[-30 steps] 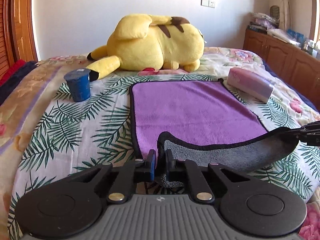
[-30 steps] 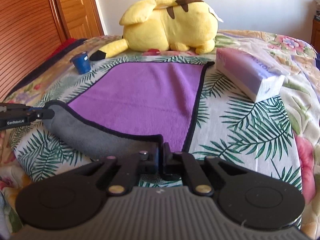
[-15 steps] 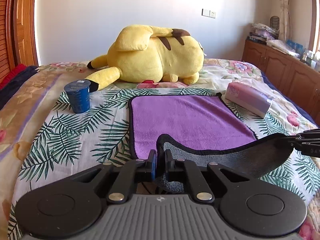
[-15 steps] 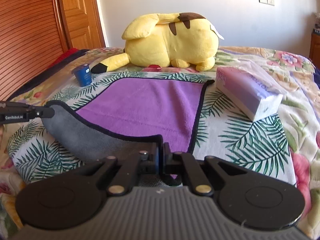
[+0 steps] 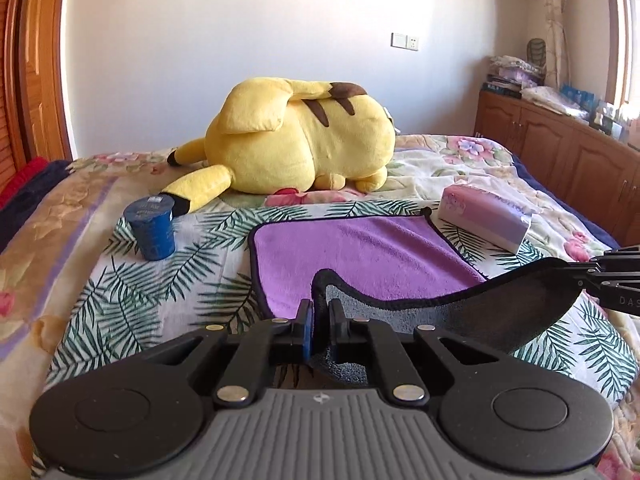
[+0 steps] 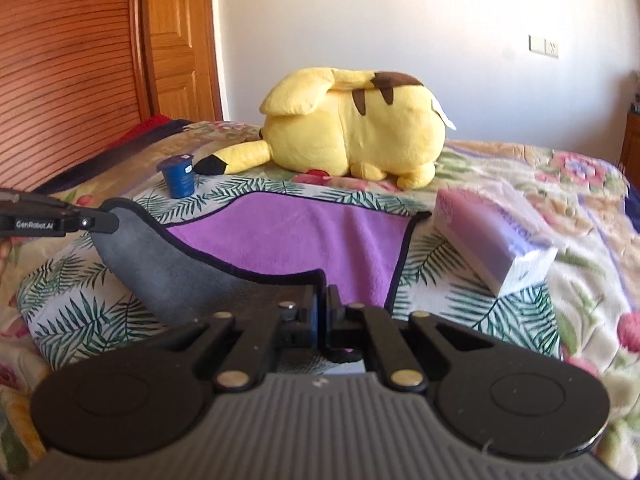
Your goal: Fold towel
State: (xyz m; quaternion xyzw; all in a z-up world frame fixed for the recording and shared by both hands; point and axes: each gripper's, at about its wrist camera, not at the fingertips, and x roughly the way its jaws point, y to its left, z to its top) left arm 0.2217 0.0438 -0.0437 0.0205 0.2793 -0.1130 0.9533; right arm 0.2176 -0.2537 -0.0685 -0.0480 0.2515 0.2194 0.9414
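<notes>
A purple towel (image 5: 360,248) with a grey underside and black trim lies on the bed; it also shows in the right wrist view (image 6: 304,236). My left gripper (image 5: 320,320) is shut on its near left corner. My right gripper (image 6: 322,308) is shut on its near right corner. Both near corners are lifted off the bed, so the near edge hangs between the grippers with the grey side (image 5: 480,320) showing. The far half lies flat. Each gripper shows at the edge of the other's view.
A yellow plush toy (image 5: 304,140) lies beyond the towel. A blue cup (image 5: 154,228) stands to the towel's left. A pink tissue pack (image 5: 484,218) lies to its right. Wooden cabinets (image 5: 560,148) stand far right, a wooden door (image 6: 180,40) far left.
Both grippers have risen with the towel's near corners, lifting the near edge higher off the bed and drawing it toward the far edge.
</notes>
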